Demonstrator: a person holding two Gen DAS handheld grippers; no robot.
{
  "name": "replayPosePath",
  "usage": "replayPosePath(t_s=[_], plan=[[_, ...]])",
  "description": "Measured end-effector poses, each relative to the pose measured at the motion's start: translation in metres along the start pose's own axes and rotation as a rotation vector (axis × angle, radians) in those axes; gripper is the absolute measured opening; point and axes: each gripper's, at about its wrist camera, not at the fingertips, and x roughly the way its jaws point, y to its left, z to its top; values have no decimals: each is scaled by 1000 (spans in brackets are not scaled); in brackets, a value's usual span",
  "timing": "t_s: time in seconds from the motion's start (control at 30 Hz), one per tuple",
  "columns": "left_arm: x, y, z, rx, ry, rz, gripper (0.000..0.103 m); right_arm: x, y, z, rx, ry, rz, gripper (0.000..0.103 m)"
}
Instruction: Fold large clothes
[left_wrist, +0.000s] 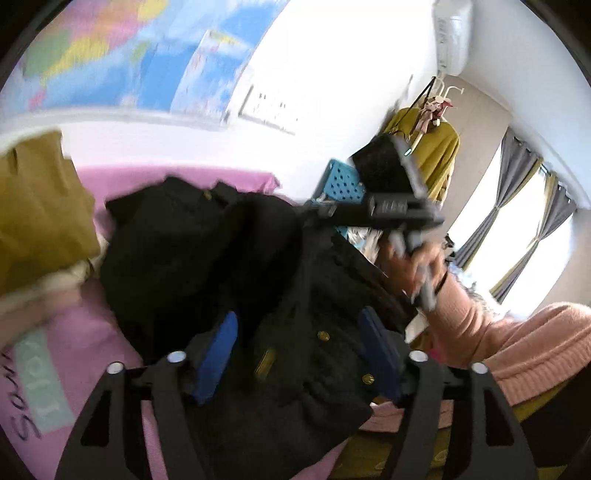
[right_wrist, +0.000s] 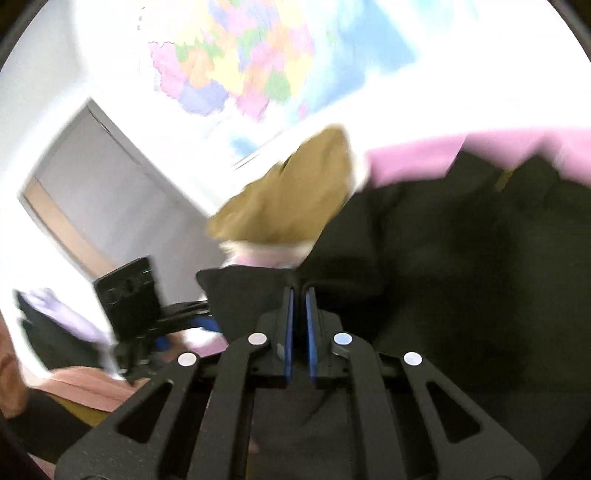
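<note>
Left gripper (left_wrist: 295, 354): jaws stand well apart, the two blue pads straddling the black jacket (left_wrist: 207, 251) without closing on it. Right gripper (right_wrist: 300, 332): jaws drawn almost together, a thin gap showing between the pads; a flap of dark cloth stands just beyond the tips, but blur prevents confirming that any fabric is pinched.

Landmark: the black jacket. It lies crumpled in a heap on the pink bedsheet (left_wrist: 92, 350), not yet flattened. Directly under the left gripper its front shows brass-coloured buttons and a knobbly, quilted weave. Judgement: a thick, soft, fairly weighty garment that will sag and drag when lifted. It is not slippery or fragile, though the buttons may snag. Best taken at a hem, collar edge or shoulder seam, one layer at a time, since bunched folds would thwart a clean crease.

To the jacket's left sits an ochre folded garment (left_wrist: 37, 214) on pale cloth, smooth and matte. Behind the jacket, a blue perforated basket (left_wrist: 343, 184). The person's right hand (left_wrist: 413, 266), in a fuzzy peach sleeve (left_wrist: 517, 339), holds the right tool above the jacket's right edge. Farther right, a mustard top (left_wrist: 439, 155) hangs on a rack near grey curtains (left_wrist: 517, 192).
</note>
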Motion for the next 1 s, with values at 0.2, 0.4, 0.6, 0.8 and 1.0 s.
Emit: replayPosePath(t_s=[0.2,0.4,0.6,0.8,1.0], plan=[[16,17,4,8,19,166,72,-45,-5,23,-225,92,-498,40],[69,59,5,0,119,469,72,-32,-64,-20,-37,130,-476,74],[104,78,8,55,179,614,69,-53,-82,-61,69,-36,-314,83],[106,113,16,-105,195,645,39,-43,-80,-75,74,-90,-292,86],[84,138,5,-237,163,775,35,-4,-73,-57,83,-48,-178,57]])
